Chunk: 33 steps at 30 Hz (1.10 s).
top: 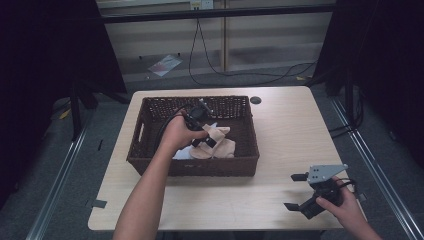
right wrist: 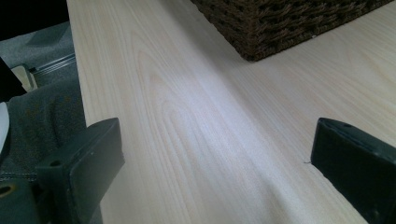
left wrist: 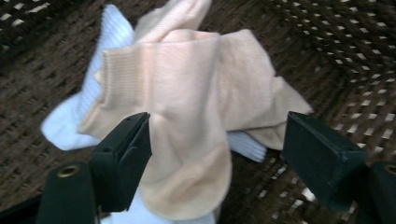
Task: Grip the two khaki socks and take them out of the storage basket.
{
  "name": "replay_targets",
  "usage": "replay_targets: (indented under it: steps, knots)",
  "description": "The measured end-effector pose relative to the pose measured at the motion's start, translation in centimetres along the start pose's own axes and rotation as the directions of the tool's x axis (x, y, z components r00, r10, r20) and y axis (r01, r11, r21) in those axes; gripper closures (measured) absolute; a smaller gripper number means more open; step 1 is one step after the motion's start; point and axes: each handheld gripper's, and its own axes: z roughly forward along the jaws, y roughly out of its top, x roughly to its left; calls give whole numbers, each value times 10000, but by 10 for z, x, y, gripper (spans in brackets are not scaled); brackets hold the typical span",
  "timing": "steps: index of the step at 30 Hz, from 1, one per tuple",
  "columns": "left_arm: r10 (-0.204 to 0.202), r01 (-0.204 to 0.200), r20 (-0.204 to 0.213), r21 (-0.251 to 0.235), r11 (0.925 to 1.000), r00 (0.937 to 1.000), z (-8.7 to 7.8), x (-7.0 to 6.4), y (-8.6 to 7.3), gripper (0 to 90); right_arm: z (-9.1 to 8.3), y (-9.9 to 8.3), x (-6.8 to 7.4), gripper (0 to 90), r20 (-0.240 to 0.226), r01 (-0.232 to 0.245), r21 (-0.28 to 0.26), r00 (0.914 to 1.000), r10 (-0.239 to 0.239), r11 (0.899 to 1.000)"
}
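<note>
Basket: a dark woven basket (top: 150,150) stands on the pale wooden table (top: 280,130), left of centre, and I have the left gripper (top: 210,141) down inside it.

Contents: a beige sock (left wrist: 187,107) lies crumpled on the basket floor, draped across a white sock (left wrist: 70,121) whose ends show to either side and below it. In the high view the pile sits toward the near right part of the basket.

Left gripper: jaws spread wide and empty — they straddle the beige sock, one jaw touching or just over its left edge, the other well clear to the right. Whether the tips reach the basket floor I cannot tell.

Right gripper: the right gripper (top: 300,192) hovers over bare table near the front right corner, jaws apart, nothing between them; a basket corner shows farther off in its own view.

Handling, my judgement: the sock is light, soft and limp, not fragile — it will sag and fold when lifted, and may drag the white one with it where they overlap.

Where to take hold: I judge the thick folded middle of the beige sock, or its ribbed cuff (left wrist: 140,60), gives the surest bite; a thin single edge could slip free.

Risk: closing too low may snag the weave.
</note>
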Motion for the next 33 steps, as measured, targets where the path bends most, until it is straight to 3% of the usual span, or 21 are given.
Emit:
replay_targets:
  steps: [5, 11, 14, 19, 26, 33]
  knots:
    - [-49, 56, -283, 249, 9997, 9996, 8, 5, 1, 299, 0, 0, 0, 23, -13, -4, -4, 10000, 4, 10000]
    - [-295, 307, -638, 175, 9994, 9975, 18, 11, 2, 359, 0, 0, 0, 23, -30, 10, -18, 10000, -10, 10000]
    - [-393, 400, -485, 124, 9991, 9980, 23, 14, 1, 389, -1, 0, 0, 23, -48, 22, -21, 10000, -23, 10000]
    - [-509, 512, -590, 39, 9987, 9970, 29, 16, 1, 413, 0, 0, 0, 23, -49, -10, -26, 10000, 10, 10000]
    - [-399, 409, -496, 203, 9990, 9980, 33, 18, 0, 754, -1, 0, 0, 23, -5, -9, -30, 10000, 9, 10000]
    - [-777, 777, 15, 90, 9969, 9970, 22, 17, -1, 826, -1, 0, 0, 23, -26, 4, -37, 10000, -4, 10000]
